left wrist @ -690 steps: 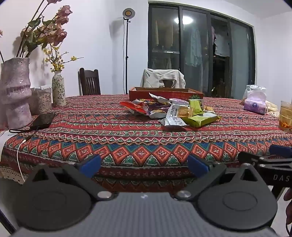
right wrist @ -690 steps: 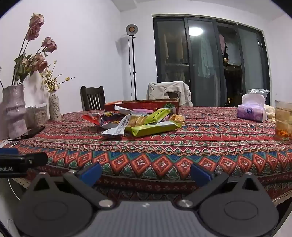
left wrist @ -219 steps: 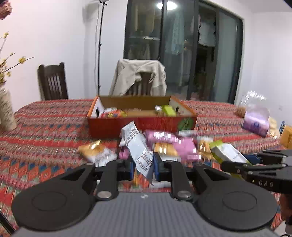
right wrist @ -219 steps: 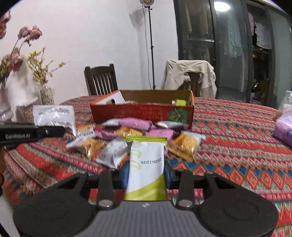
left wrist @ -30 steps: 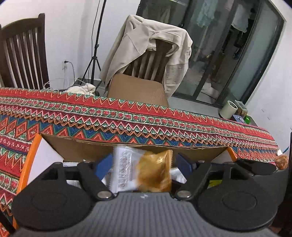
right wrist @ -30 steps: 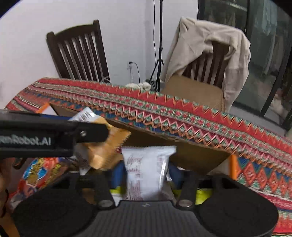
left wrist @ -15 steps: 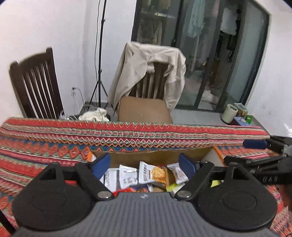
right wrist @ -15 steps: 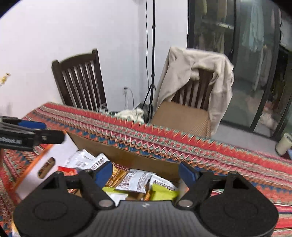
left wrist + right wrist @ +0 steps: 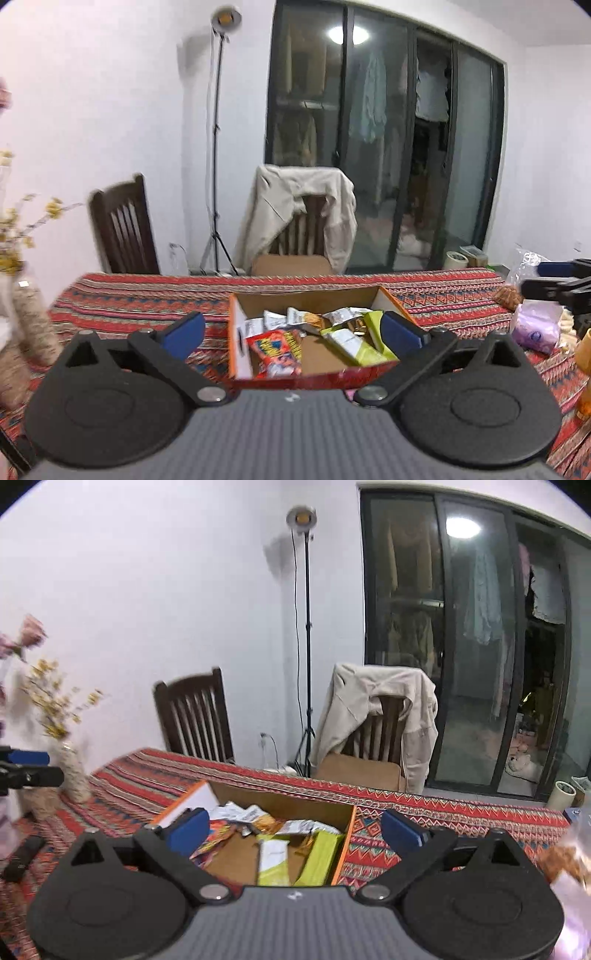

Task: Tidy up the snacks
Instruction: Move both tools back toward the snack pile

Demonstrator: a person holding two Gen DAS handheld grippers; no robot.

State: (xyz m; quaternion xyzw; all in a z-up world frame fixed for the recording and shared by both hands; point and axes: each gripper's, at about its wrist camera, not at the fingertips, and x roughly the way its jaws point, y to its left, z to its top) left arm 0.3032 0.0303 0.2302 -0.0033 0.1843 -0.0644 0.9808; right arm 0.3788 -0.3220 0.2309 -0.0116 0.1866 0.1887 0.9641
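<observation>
The orange cardboard box (image 9: 236, 343) stands on the patterned tablecloth (image 9: 147, 291). Inside lie a red packet (image 9: 275, 349), green packets (image 9: 354, 345) and small white packets (image 9: 295, 317). My left gripper (image 9: 293, 329) hovers before and above the box, jaws opening wide, nothing between them. In the right wrist view the box (image 9: 343, 845) sits below my right gripper (image 9: 294, 830), whose jaws are also opening and empty; green packets (image 9: 317, 856) show inside. Each gripper's tip appears in the other's view: right gripper (image 9: 554, 280), left gripper (image 9: 26, 771).
A flower vase (image 9: 72, 771) stands at the table's left, a phone (image 9: 22, 856) near it. A pink tissue pack (image 9: 535, 325) and an amber glass (image 9: 585, 350) sit at the right. A jacket-draped chair (image 9: 303, 214) and a dark chair (image 9: 195, 720) stand behind the table.
Both grippers let go of their packets over the box, then pulled back and up from it. Their jaws have spread wide, and the whole box now shows.
</observation>
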